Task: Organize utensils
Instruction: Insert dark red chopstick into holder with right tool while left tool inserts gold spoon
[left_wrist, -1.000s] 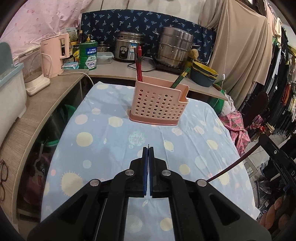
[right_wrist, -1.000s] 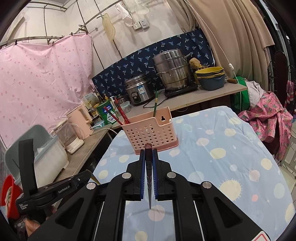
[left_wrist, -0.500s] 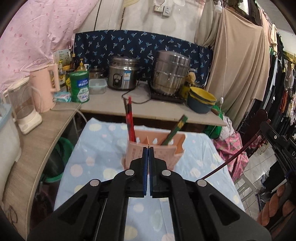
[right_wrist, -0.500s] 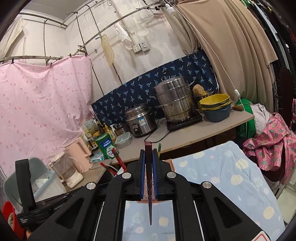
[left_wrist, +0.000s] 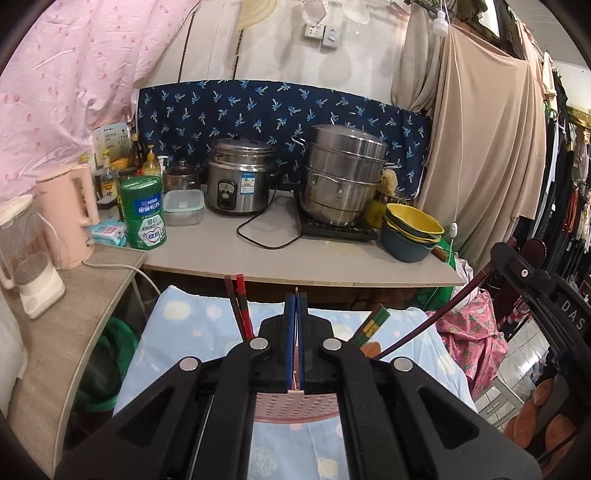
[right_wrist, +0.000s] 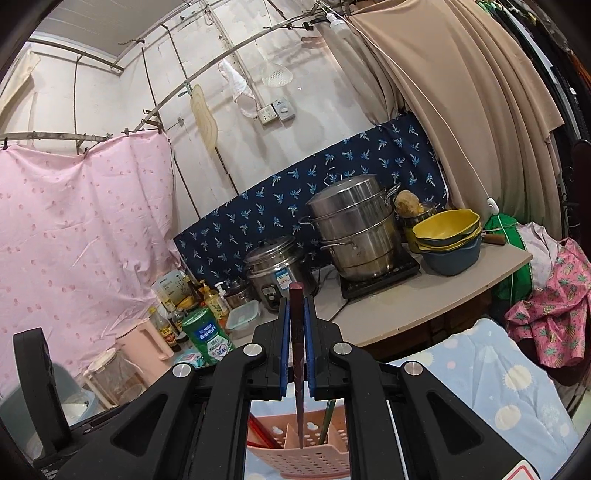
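Above perforated pink plastic caddy (right_wrist: 299, 459), slim chopstick (right_wrist: 297, 354)

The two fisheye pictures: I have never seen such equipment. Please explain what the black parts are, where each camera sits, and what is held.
No robot arm is here. A person carries a hand-held gripper in each hand, and a camera on each looks forward along its two black jaws.

In the left wrist view, the left gripper is shut, with at most a thin pin between its blue pads. In the right wrist view, the right gripper is shut on a dark chopstick, its tip pointing down at the pink utensil basket. The basket stands on a blue dotted tablecloth and already holds red chopsticks and green chopsticks.
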